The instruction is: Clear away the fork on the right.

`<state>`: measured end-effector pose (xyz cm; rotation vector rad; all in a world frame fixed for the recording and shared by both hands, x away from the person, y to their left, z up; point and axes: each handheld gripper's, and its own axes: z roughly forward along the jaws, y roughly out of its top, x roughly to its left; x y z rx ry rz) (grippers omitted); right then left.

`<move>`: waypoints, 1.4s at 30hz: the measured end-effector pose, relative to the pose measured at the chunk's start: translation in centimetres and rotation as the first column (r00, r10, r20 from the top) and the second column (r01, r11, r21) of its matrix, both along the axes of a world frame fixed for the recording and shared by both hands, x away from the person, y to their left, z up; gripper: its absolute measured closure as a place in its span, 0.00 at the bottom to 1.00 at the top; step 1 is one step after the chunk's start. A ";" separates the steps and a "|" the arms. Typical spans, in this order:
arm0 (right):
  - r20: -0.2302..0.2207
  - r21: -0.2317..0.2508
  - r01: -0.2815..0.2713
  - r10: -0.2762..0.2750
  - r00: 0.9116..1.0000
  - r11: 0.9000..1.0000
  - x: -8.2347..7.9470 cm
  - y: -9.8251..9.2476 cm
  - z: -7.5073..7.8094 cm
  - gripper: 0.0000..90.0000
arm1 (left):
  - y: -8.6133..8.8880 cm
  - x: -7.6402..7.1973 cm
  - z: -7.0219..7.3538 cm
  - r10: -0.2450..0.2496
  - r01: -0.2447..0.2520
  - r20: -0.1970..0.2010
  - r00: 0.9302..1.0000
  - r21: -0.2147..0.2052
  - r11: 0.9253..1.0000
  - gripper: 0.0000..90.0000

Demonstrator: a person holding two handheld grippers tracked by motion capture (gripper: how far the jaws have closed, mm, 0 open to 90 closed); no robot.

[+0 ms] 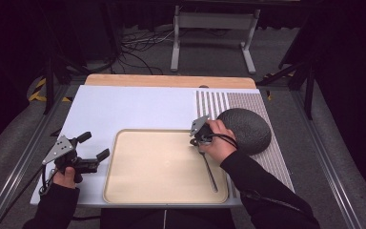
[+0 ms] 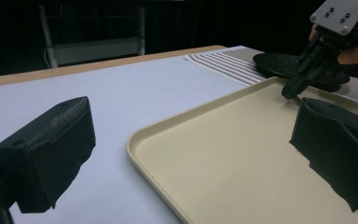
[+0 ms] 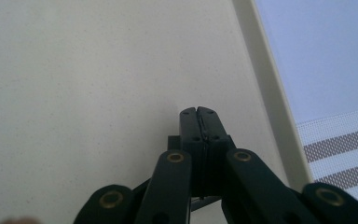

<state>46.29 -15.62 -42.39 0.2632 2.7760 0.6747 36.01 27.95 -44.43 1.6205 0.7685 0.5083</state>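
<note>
The right gripper [image 1: 199,141] pinches a slim metal utensil [image 1: 209,172] by its upper end, jaws closed tight; the shaft lies on the smooth, speckled beige tray [image 1: 124,183]. A dark, pebbled, domed bowl [image 1: 248,129] sits beside it. The left gripper [image 1: 97,147] gapes wide, empty.

Most of tray [image 1: 162,164] floor bare and passable, left and centre wide open. Obstruction at right side: spoon [image 1: 208,169] lying along right rim, with right gripper [image 1: 199,138] (jaws pressed together) at its upper end. Dark bowl [image 1: 245,130] upside down on striped mat [image 1: 219,102], blocking path just right of tray. White sheet [image 1: 124,107] behind tray unobstructed. Left gripper [image 1: 93,150] (jaws spread) just off tray's left rim.
</note>
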 end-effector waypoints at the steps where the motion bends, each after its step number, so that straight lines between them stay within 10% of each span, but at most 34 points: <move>1: 0.002 -0.001 0.003 -0.003 1.000 1.000 0.1 -0.2 0.0 1.00 | 0.0 0.0 0.0 0.000 0.000 0.000 1.000 0.000 1.000 0.00; 34: 0.001 -0.007 0.093 -0.093 0.996 0.996 0.9 -2.8 -0.1 1.00 | 0.0 0.0 0.0 0.001 -0.001 0.001 1.000 0.003 1.000 0.00; 42: 0.014 0.080 0.110 -0.111 0.994 0.991 0.5 -3.2 1.1 0.88 | 0.0 0.0 0.0 0.001 -0.001 -0.002 1.000 0.002 1.000 0.00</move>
